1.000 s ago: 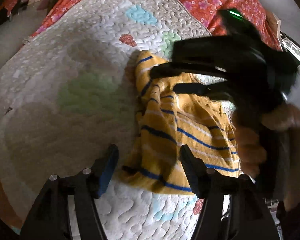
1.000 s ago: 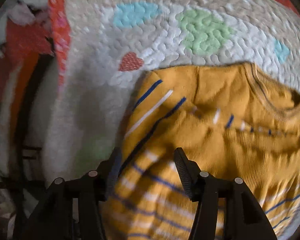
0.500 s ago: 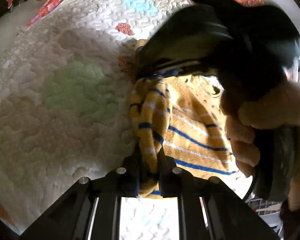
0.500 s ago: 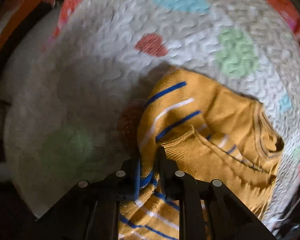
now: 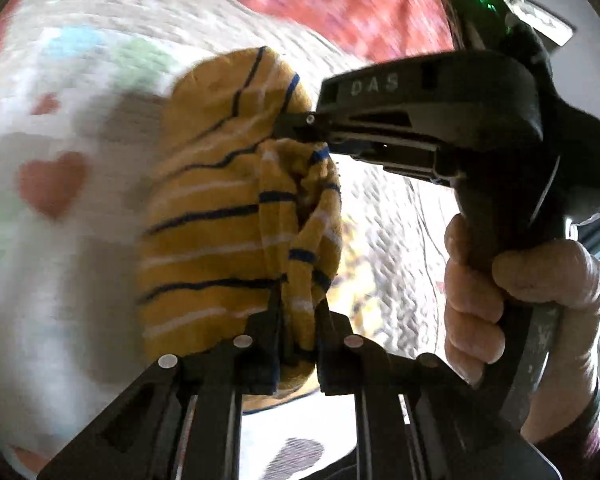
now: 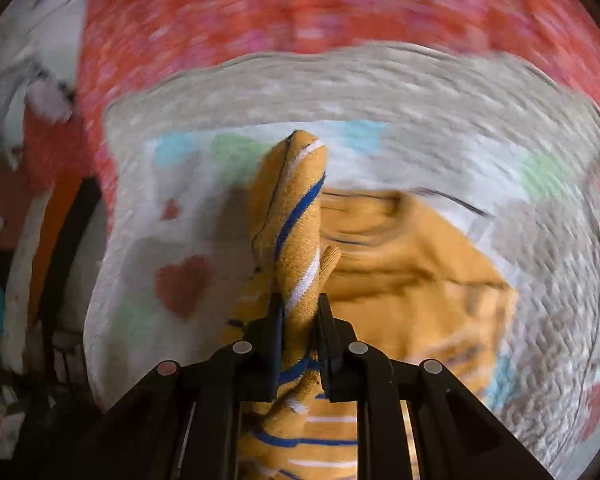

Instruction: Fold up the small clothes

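Observation:
A small mustard-yellow sweater with blue and white stripes point(image 5: 220, 208) is lifted off the white quilt point(image 5: 52, 272). My left gripper point(image 5: 298, 320) is shut on its lower edge. My right gripper point(image 6: 298, 320) is shut on a striped fold of the same sweater point(image 6: 296, 216), which stands up between the jaws. The rest of the sweater point(image 6: 412, 280) hangs or lies to the right, blurred. In the left wrist view the right gripper point(image 5: 300, 128) shows as a black tool pinching the cloth's upper part, held by a hand point(image 5: 512, 292).
The quilt has hearts point(image 5: 52, 184) and pastel patches point(image 6: 236, 148). A red floral bedspread point(image 6: 300, 12) lies beyond it. Clutter and a dark gap point(image 6: 60, 240) show at the bed's left side.
Both grippers, shut on the sweater half a second ago, have lifted it up off the quilt. A second ago both were open around its edge. Both views are blurred by motion.

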`<action>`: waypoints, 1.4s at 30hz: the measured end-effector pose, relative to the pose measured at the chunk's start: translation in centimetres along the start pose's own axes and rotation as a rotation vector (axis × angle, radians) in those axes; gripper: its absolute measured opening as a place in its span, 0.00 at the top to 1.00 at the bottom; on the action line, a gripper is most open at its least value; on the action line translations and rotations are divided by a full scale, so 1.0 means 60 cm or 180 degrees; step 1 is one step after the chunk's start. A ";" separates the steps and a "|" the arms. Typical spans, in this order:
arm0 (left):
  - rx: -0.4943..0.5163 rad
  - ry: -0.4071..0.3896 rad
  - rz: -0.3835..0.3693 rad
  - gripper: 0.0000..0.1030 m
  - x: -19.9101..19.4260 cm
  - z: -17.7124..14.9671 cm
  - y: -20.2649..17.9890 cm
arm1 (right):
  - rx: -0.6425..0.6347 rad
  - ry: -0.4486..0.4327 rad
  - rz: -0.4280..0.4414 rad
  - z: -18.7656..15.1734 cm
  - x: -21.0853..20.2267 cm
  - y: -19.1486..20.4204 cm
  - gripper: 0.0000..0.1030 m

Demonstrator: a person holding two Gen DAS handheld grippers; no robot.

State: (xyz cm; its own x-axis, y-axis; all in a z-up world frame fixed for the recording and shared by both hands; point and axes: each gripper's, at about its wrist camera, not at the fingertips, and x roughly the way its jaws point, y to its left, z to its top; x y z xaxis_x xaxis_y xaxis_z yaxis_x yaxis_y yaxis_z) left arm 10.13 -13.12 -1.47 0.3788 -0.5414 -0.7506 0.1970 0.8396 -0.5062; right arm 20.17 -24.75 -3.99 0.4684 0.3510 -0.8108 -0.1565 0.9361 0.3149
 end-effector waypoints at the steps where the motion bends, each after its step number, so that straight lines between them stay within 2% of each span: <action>1: 0.0043 0.0050 0.0001 0.88 0.018 -0.002 -0.019 | 0.0132 -0.0018 0.0005 -0.001 -0.002 -0.036 0.85; 7: 0.0402 0.0283 0.0101 0.88 0.115 -0.014 -0.120 | 0.0753 -0.0089 0.0017 -0.033 -0.008 -0.200 0.85; 11: 0.0590 0.0374 0.0247 0.89 0.152 -0.022 -0.155 | 0.0958 -0.0099 0.0043 -0.049 0.005 -0.264 0.86; 13: 0.0609 0.0478 0.0222 0.82 0.159 -0.029 -0.159 | 0.1041 -0.0080 0.0059 -0.056 0.010 -0.280 0.86; 15: 0.0629 0.0544 0.0122 0.81 0.141 -0.047 -0.161 | 0.1084 -0.0067 0.0061 -0.066 0.017 -0.298 0.85; 17: 0.0726 0.0589 0.0039 0.78 0.113 -0.056 -0.164 | 0.1087 -0.0058 -0.0169 -0.077 0.017 -0.308 0.85; 19: 0.0856 0.0563 -0.0032 0.68 0.072 -0.069 -0.173 | 0.1093 -0.0079 -0.0549 -0.086 0.001 -0.329 0.85; 21: 0.0950 0.0460 -0.0025 0.60 0.026 -0.073 -0.156 | 0.1150 -0.0171 -0.0512 -0.097 -0.030 -0.342 0.84; 23: 0.0876 0.0385 0.0018 0.58 0.002 -0.065 -0.121 | 0.1180 -0.0341 -0.0313 -0.108 -0.069 -0.342 0.72; 24: 0.0731 0.0338 0.0082 0.57 -0.009 -0.053 -0.096 | 0.1167 -0.0439 -0.0210 -0.114 -0.085 -0.335 0.69; 26: 0.0465 0.0293 0.0156 0.57 -0.012 -0.034 -0.058 | 0.1046 -0.0543 0.0018 -0.125 -0.103 -0.308 0.68; 28: 0.0077 0.0257 0.0199 0.57 -0.011 -0.015 -0.016 | 0.0908 -0.0496 0.0118 -0.137 -0.097 -0.277 0.68; 30: -0.0110 0.0204 0.0243 0.57 -0.009 -0.003 0.011 | 0.0805 -0.0454 0.0091 -0.150 -0.083 -0.253 0.59; 31: -0.0114 0.0193 0.0277 0.57 -0.009 -0.001 0.016 | 0.0779 -0.0440 0.0094 -0.155 -0.072 -0.246 0.59; 33: -0.0085 0.0196 0.0320 0.57 -0.012 -0.003 0.023 | 0.0883 -0.0239 -0.0007 -0.170 -0.038 -0.250 0.68; 34: -0.0080 0.0202 0.0327 0.55 -0.010 0.002 0.027 | 0.1062 -0.0134 -0.0142 -0.184 -0.023 -0.266 0.69; 35: -0.0082 0.0208 0.0321 0.54 -0.007 0.004 0.030 | 0.1247 -0.0100 -0.0139 -0.196 -0.015 -0.286 0.68; 36: -0.0089 0.0228 0.0300 0.50 0.005 0.023 0.032 | 0.1379 -0.0099 -0.0122 -0.204 -0.011 -0.302 0.66; 37: -0.0096 0.0253 0.0267 0.43 0.005 0.031 0.038 | 0.1519 -0.0135 -0.0102 -0.214 -0.013 -0.319 0.57; 38: -0.0114 0.0261 0.0232 0.41 0.011 0.040 0.044 | 0.1576 -0.0181 -0.0041 -0.216 -0.016 -0.328 0.50; 40: -0.0152 0.0288 0.0103 0.31 0.030 0.062 0.055 | 0.1644 -0.0282 0.0114 -0.212 -0.029 -0.338 0.48; 42: -0.0216 0.0353 0.0015 0.29 0.065 0.091 0.065 | 0.1625 -0.0438 0.0200 -0.194 -0.040 -0.347 0.37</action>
State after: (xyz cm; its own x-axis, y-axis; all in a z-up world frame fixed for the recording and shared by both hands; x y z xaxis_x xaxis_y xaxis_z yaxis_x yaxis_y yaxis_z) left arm 17.33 -11.71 -4.08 0.2765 -0.5422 -0.7935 0.1325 0.8393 -0.5273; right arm 12.21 -44.81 -14.33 0.5868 0.3681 -0.7212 0.2392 0.7722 0.5887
